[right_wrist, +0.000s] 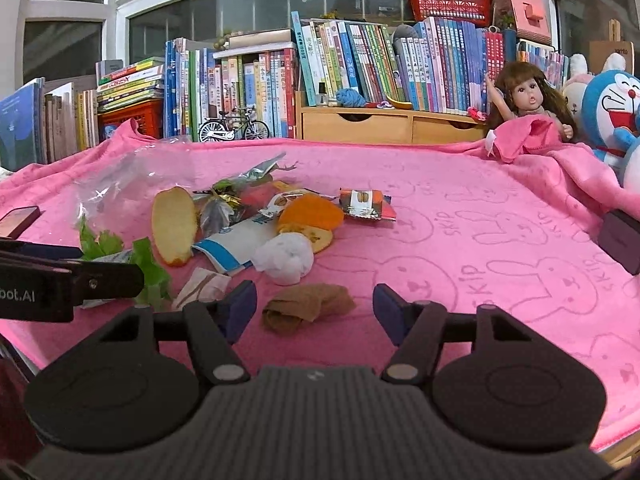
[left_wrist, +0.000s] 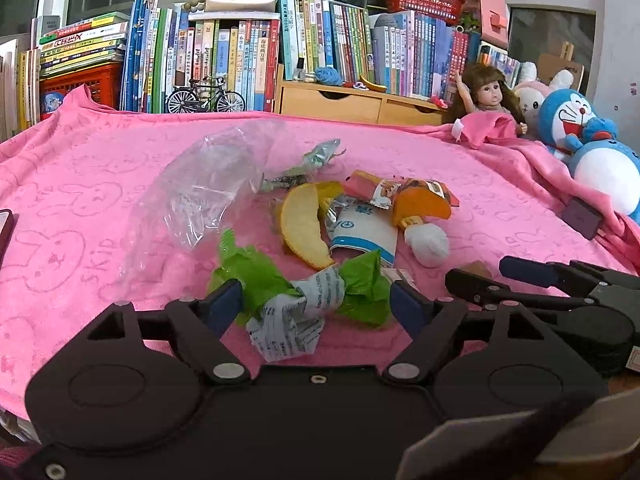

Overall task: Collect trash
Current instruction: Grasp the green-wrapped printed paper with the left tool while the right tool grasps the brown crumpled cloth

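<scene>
Trash lies in a heap on a pink bunny-print towel (left_wrist: 88, 184). My left gripper (left_wrist: 316, 302) is open, with a green wrapper twisted around printed white paper (left_wrist: 296, 300) between its fingers. The pads do not visibly press it. My right gripper (right_wrist: 314, 306) is open around a crumpled brown paper (right_wrist: 306, 308), apart from both pads. Beyond lie a yellow fruit peel (left_wrist: 300, 228), a white-and-blue paper sleeve (left_wrist: 364, 236), an orange peel (left_wrist: 424, 204), a white tissue ball (left_wrist: 430, 242), a red snack wrapper (right_wrist: 366, 204) and a clear plastic bag (left_wrist: 200, 196).
A doll (left_wrist: 490, 96) and plush toys (left_wrist: 572, 116) sit at the back right. Books, a wooden drawer unit (left_wrist: 352, 104) and a model bicycle (left_wrist: 206, 98) line the back. A dark small box (left_wrist: 582, 218) lies at the right, another dark item (right_wrist: 18, 220) at the left.
</scene>
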Demonstrator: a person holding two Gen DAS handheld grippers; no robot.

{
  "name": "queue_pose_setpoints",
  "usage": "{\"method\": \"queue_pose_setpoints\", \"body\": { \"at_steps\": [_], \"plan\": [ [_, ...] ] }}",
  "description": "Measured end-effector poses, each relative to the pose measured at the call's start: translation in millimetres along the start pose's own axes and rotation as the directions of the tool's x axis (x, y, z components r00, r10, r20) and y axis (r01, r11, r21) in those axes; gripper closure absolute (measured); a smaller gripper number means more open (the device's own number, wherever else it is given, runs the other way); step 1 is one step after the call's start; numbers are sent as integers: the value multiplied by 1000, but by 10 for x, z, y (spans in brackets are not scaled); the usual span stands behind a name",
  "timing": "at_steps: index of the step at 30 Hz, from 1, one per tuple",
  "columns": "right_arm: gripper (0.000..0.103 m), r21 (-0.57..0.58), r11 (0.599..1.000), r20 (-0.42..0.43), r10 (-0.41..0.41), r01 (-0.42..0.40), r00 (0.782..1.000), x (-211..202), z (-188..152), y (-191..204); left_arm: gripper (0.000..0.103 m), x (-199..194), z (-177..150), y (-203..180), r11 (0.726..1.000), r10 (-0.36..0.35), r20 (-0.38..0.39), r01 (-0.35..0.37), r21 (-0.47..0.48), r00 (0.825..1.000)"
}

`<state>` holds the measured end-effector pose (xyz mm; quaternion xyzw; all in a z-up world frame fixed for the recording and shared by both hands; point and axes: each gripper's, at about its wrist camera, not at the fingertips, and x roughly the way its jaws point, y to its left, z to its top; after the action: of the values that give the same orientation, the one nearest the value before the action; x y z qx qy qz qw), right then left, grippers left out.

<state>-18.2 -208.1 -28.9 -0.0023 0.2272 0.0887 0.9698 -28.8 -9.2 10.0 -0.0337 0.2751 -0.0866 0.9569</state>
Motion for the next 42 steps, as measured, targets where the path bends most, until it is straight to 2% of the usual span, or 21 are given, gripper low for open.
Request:
{"method": "queue_pose_setpoints", "body": {
  "at_steps": [7, 16, 17, 20, 22, 24, 26, 29, 35, 42],
  "plan": [
    [29, -26, 1000, -4, -16, 16, 1000, 68, -86, 48, 21, 141, -78, 82, 995, 9, 7, -8, -97, 1000],
    [29, -52, 998, 24, -35, 36, 999, 74, -138, 101, 23, 135, -67, 98, 992, 19, 33, -15, -128, 999],
    [29, -52, 998, 29, -37, 38, 999, 72, -148, 107, 24, 130, -61, 104, 991, 19, 36, -14, -135, 999],
    [31, -48, 998, 38, -39, 41, 998, 64, -168, 113, 39, 113, -43, 129, 988, 31, 50, -23, -154, 998],
    [37, -43, 998, 39, -33, 35, 999, 53, -166, 113, 47, 121, -35, 135, 989, 37, 47, -30, -148, 998],
    [42, -35, 999, 43, -34, 35, 999, 39, -167, 118, 49, 124, -34, 120, 990, 39, 43, -32, -138, 998],
    [55, -26, 999, 52, -40, 41, 998, 18, -164, 111, 51, 99, -40, 82, 993, 50, 50, -44, -113, 998],
    [62, 21, 999, 54, -33, 32, 998, -15, -146, 52, 52, 36, -33, 21, 996, 46, 66, -40, -85, 997],
    [69, 50, 998, 53, -33, 31, 998, -51, -124, -1, 52, -93, 29, -35, 997, 28, 98, -21, -74, 995],
    [71, 28, 999, 74, -36, 34, 997, -119, -100, 30, 52, -220, 91, -21, 997, 43, 114, -36, -64, 993]
  ]
}}
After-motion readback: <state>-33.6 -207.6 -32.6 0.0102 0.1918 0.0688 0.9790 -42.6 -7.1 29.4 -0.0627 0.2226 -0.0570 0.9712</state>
